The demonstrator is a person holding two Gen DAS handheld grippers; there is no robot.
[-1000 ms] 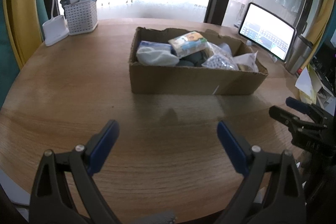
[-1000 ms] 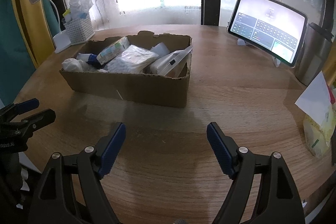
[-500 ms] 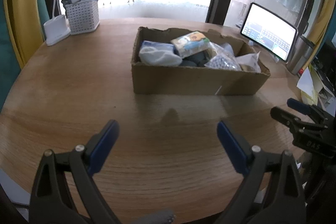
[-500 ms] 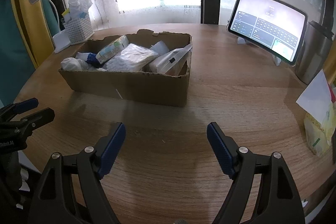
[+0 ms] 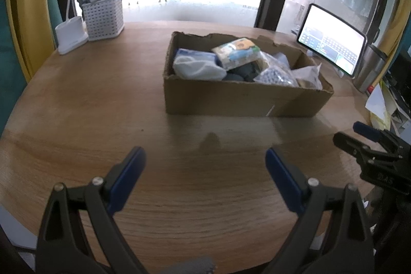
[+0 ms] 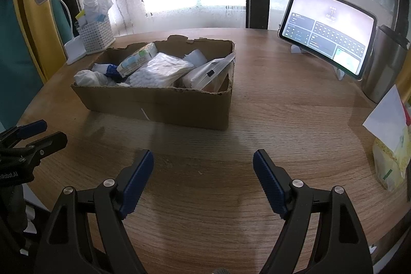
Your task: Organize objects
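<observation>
A cardboard box is sitting mid-surface, packed with bags and packets, among them a white pouch and a printed packet. Nothing is lying between it and either hand-held gripper. The left hand-held gripper is hovering with its fingers spread and holding nothing; the right hand-held gripper is likewise spread and empty. A white perforated basket and lamp base are standing at the far left, a tablet at the right. Only the right wrist view is showing the steel tumbler fully and a yellow bag.
</observation>
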